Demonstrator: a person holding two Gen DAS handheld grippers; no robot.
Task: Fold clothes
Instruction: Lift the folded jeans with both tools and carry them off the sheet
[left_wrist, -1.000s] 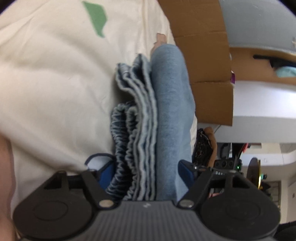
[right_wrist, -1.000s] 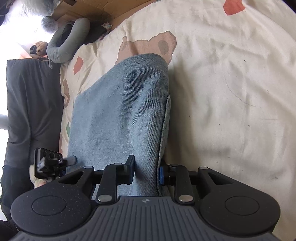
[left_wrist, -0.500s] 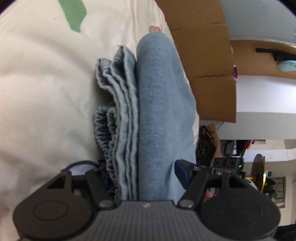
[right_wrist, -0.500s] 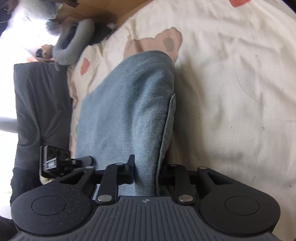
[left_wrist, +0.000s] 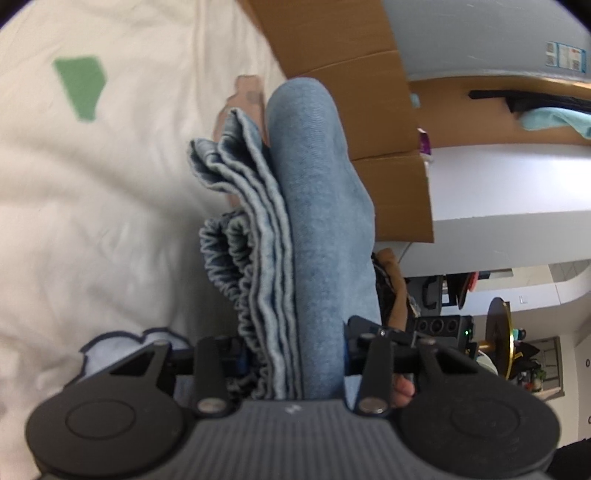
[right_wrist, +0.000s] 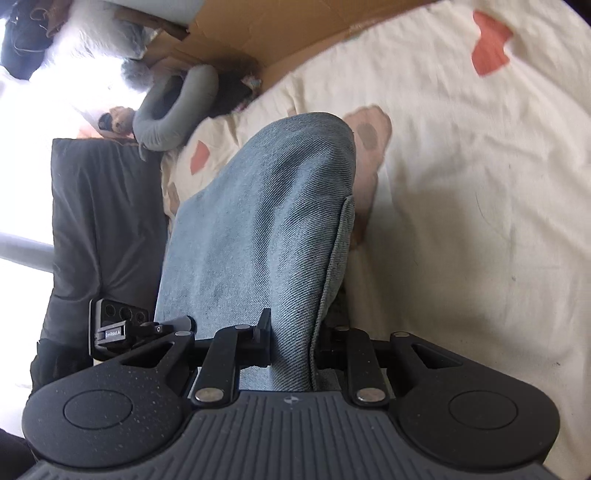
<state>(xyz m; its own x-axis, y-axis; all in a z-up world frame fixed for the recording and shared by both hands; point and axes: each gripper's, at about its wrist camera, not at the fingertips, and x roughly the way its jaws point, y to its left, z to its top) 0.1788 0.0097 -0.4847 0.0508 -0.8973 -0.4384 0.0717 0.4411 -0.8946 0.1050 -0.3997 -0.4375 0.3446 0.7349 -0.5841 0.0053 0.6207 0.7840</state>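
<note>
Denim in a faded blue fills the middle of both wrist views: a folded garment (left_wrist: 314, 229) held up between the two tools, its smooth outer fold rounded at the far end and its stacked edges and a gathered elastic waistband (left_wrist: 229, 258) fanning out on the left in the left wrist view. The left gripper (left_wrist: 291, 354) has just been closing, and its jaws now press on the near end of the bundle, one against the layered edges and one against the smooth side. The right gripper (right_wrist: 291, 343) is clamped narrowly on the other near part of the same garment (right_wrist: 258, 236), the cloth pinched between its jaws and rising away from them to a rounded fold at the far end. Beneath and behind the garment lies a cream sheet (right_wrist: 461, 184) printed with coloured patches, a green one (left_wrist: 81, 85) to the far left in the left view and a red one (right_wrist: 491, 40) to the far right in the right view. Brown cardboard (left_wrist: 369, 92) stands at the far right of the left view, just beyond the denim. A grey curved cushion (right_wrist: 173, 110) and a dark cushion (right_wrist: 99, 229) sit to the left in the right view.
</note>
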